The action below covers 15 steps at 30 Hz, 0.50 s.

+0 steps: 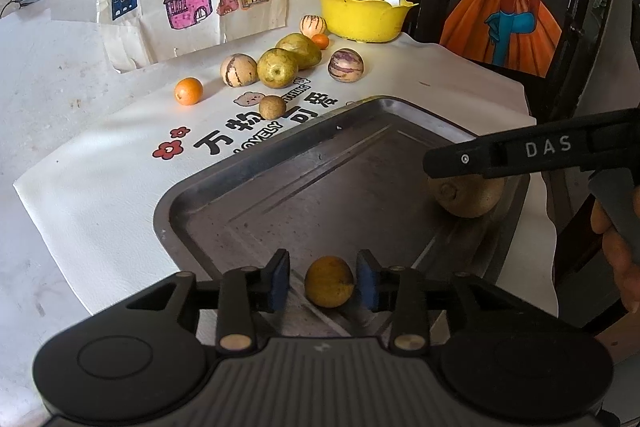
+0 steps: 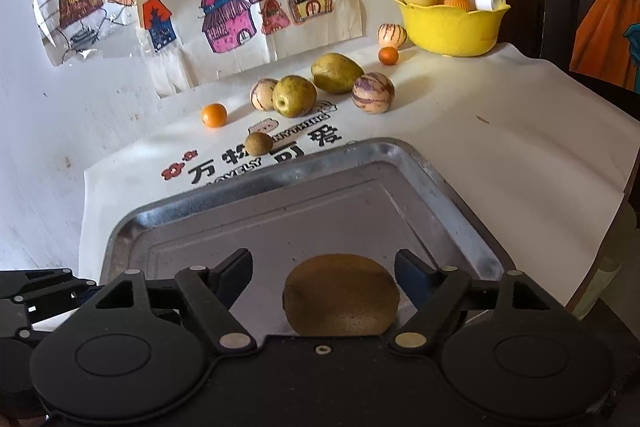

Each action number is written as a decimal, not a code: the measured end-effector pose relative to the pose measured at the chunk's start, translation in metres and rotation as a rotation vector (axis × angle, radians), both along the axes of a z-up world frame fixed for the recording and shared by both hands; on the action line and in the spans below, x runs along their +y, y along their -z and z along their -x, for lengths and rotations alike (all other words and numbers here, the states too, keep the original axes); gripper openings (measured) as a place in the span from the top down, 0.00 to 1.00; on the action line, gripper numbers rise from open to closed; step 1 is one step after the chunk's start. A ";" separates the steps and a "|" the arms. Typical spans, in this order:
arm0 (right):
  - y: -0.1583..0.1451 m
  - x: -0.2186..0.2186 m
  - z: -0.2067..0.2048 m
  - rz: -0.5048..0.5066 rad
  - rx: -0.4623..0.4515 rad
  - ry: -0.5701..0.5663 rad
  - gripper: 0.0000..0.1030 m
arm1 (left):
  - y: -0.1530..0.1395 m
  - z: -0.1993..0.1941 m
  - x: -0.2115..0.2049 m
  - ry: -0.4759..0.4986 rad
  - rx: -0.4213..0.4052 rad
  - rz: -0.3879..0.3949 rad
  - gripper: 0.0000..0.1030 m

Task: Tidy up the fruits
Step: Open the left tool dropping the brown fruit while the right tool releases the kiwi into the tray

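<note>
A metal tray (image 1: 256, 187) (image 2: 240, 211) lies on the white cloth. My left gripper (image 1: 323, 281) is open around a small yellow-orange fruit (image 1: 329, 281) resting on the tray's near corner, with a gap to the left pad. My right gripper (image 2: 324, 281) is open around a brown kiwi (image 2: 341, 295) lying on the tray; the kiwi (image 1: 466, 197) also shows in the left wrist view under the right gripper's finger. Loose fruits lie beyond the tray: an orange (image 1: 188, 91) (image 2: 214, 115), a small brown fruit (image 1: 272, 107) (image 2: 258, 143), a green pear (image 1: 277, 67) (image 2: 294, 95), a mango (image 2: 336, 72), and striped melons (image 1: 345, 65) (image 2: 373, 92).
A yellow bowl (image 1: 364, 17) (image 2: 452, 27) holding a pear stands at the back right, with another striped melon (image 2: 392, 35) and small orange (image 2: 388, 55) next to it. Children's drawings hang on the wall behind. The cloth's right edge drops off near a dark chair.
</note>
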State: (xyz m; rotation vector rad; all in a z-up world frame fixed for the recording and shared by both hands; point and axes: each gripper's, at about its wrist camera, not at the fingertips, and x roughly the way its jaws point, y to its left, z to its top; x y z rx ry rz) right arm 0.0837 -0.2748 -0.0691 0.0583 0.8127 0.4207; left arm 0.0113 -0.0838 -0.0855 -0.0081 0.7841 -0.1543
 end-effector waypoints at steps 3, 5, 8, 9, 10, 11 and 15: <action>-0.005 0.000 0.002 -0.016 -0.009 0.004 0.19 | -0.004 0.002 0.001 -0.011 -0.021 0.006 0.37; -0.009 -0.001 0.003 -0.033 -0.014 0.010 0.17 | -0.009 0.004 0.002 -0.011 -0.040 0.013 0.32; -0.018 -0.004 0.006 -0.069 -0.026 0.019 0.15 | -0.016 0.004 0.006 -0.020 -0.064 0.034 0.19; -0.022 -0.005 0.007 -0.084 -0.033 0.023 0.14 | -0.018 0.004 0.008 -0.025 -0.073 0.041 0.17; -0.027 -0.006 0.008 -0.098 -0.043 0.028 0.11 | -0.019 0.003 0.010 -0.031 -0.079 0.049 0.14; -0.031 -0.007 0.009 -0.107 -0.052 0.034 0.04 | -0.021 0.002 0.013 -0.038 -0.082 0.057 0.11; -0.047 -0.010 0.013 -0.129 -0.090 0.056 0.01 | -0.026 -0.002 0.025 -0.078 -0.102 0.097 0.01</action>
